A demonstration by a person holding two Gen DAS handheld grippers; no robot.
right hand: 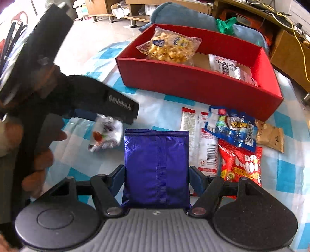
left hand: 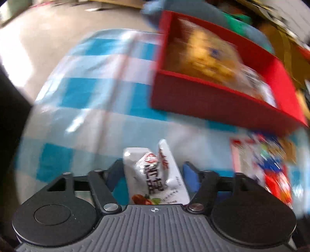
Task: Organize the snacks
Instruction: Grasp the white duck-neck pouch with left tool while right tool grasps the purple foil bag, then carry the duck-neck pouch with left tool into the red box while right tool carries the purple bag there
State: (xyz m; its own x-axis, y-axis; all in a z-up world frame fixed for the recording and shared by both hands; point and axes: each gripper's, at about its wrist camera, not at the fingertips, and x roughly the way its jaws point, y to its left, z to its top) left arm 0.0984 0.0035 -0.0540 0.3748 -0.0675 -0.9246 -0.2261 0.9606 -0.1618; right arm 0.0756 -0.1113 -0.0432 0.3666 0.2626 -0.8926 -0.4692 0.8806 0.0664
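My left gripper [left hand: 154, 170] is shut on a white snack packet [left hand: 155, 174] with red and black print, held above the blue checked cloth [left hand: 93, 93]. It also shows in the right wrist view [right hand: 127, 114], with the white packet [right hand: 106, 133] hanging below it. My right gripper [right hand: 157, 172] is shut on a purple foil packet [right hand: 157, 164]. The red box [right hand: 193, 85] stands ahead and holds a bag of yellow puffs [right hand: 170, 46] and a white packet [right hand: 226, 66]. The left wrist view is blurred; the red box [left hand: 213, 102] is at upper right.
Loose snacks lie on the cloth right of my right gripper: a white and red packet [right hand: 197, 139], a blue packet [right hand: 232, 128], a red bag [right hand: 240, 164] and a brown packet [right hand: 271, 135]. A blue cushion [right hand: 184, 17] and wooden furniture [right hand: 286, 44] stand behind the box.
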